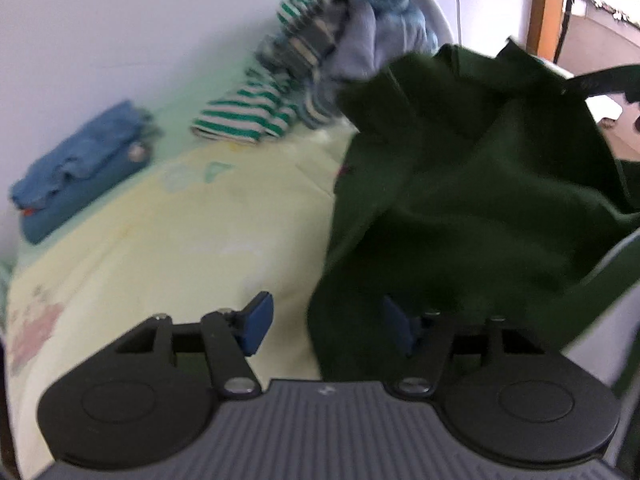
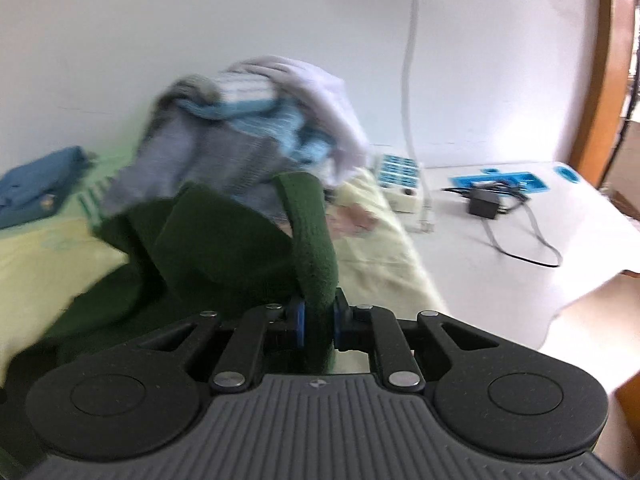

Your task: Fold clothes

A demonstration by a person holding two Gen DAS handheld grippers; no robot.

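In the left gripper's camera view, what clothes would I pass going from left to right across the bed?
Folded blue garment → green-and-white striped top → heap of grey and blue clothes → dark green garment, hanging at the right.

Dark green garment (image 1: 460, 184), lifted, hanging crumpled

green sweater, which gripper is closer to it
Right. The right gripper is shut on the green sweater at its ribbed edge; the left gripper is open, with the cloth draped over one finger.
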